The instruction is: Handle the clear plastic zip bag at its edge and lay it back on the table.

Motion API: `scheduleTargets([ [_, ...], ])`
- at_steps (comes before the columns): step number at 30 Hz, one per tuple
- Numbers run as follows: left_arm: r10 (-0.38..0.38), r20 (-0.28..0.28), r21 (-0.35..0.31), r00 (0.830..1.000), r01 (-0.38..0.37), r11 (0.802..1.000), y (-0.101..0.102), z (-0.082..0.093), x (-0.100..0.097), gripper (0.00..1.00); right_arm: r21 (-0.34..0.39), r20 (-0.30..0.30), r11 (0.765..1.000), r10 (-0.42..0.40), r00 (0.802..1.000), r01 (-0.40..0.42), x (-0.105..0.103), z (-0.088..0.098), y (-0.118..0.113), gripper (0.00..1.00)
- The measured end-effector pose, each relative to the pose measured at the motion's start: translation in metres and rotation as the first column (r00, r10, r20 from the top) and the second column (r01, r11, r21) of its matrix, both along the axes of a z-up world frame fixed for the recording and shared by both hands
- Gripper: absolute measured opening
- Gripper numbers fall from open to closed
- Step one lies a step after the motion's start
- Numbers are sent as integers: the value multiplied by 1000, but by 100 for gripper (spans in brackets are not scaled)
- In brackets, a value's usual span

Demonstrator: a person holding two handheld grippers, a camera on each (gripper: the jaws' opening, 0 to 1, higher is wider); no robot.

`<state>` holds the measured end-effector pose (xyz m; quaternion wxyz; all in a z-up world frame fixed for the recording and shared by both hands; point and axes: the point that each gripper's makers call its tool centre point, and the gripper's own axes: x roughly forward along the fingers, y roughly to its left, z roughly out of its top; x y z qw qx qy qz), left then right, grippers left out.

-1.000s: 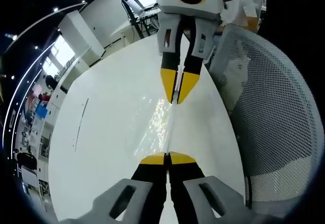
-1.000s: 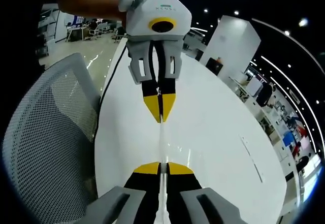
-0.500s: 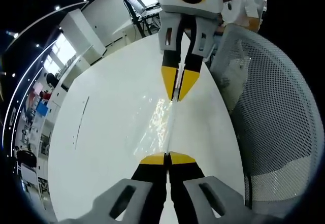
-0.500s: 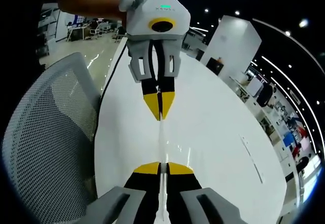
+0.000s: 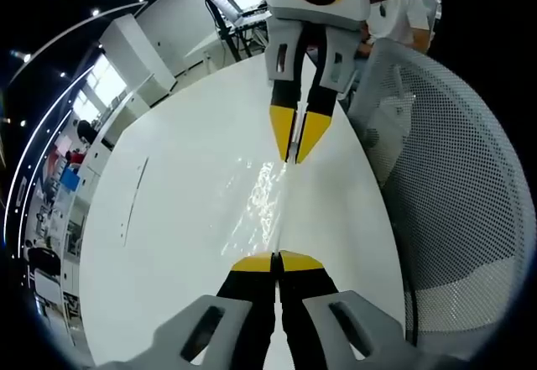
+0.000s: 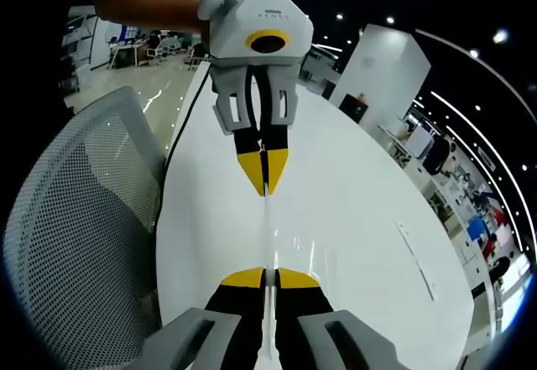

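Bag (image 5: 281, 211) stretched edge-on between my two grippers, above the white table (image 5: 185, 219).
Left gripper (image 5: 276, 258) and right gripper (image 6: 265, 274) each pinch one end.

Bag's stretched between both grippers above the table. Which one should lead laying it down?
Neither clearly, perhaps both together: left gripper and right gripper each clamp the clear zip bag edge, taut above the white table.

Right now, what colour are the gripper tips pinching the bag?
Yellow on black, clearest in the right gripper view, on the left gripper.
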<state>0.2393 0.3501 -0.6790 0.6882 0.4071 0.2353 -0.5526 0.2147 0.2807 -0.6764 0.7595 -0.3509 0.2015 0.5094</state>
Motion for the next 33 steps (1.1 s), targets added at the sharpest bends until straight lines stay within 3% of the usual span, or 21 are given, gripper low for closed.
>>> scheduleTargets([
  [33,32,0,6,999,-32,999,11,-2,5,0,-4,-3,1000,-17,1000,17,1,-2,-7,0],
])
